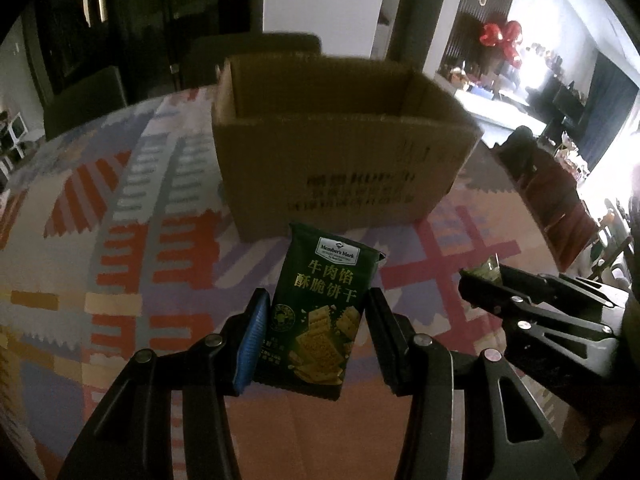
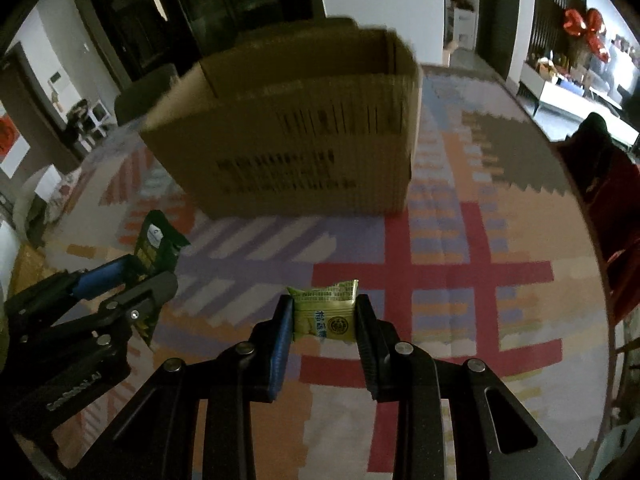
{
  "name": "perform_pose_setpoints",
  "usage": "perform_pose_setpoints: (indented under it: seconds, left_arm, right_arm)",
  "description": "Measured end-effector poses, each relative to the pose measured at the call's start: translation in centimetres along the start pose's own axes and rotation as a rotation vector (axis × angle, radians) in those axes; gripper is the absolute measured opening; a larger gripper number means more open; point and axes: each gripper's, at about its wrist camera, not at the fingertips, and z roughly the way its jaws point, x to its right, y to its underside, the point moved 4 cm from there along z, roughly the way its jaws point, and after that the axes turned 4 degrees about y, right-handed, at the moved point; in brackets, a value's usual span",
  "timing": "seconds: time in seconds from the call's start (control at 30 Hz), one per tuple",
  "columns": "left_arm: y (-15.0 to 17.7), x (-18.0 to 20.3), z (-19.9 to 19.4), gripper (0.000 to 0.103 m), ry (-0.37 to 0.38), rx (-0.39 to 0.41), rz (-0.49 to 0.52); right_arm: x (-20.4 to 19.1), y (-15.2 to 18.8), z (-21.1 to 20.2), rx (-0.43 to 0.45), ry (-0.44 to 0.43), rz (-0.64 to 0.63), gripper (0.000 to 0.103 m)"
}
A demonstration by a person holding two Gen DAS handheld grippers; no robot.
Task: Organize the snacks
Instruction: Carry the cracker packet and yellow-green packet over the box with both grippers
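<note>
A dark green cracker packet (image 1: 320, 312) stands upright between the fingers of the left tool (image 1: 318, 320), clamped at its sides and held above the table (image 1: 120, 240). A small light green snack pouch (image 2: 325, 312) is pinched the same way in the right tool (image 2: 324, 320), also clear of the patterned tablecloth (image 2: 460, 280). Beyond both, an open cardboard box (image 1: 336, 152) sits on the table, its near wall printed with dark blurred text.

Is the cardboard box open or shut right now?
Open. The cardboard box has no flaps across its top, and its inner walls show in both wrist views. Its contents are hidden.
</note>
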Motion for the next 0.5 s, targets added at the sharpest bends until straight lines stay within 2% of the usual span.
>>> perform_pose_setpoints:
  seconds: [0.5]
  left_arm:
    - [-5.2,0.0,-5.5,0.048,0.045,0.131,0.013]
  right_arm:
    - [-1.5,-4.8,-5.2,0.162,-0.035,-0.006,0.032]
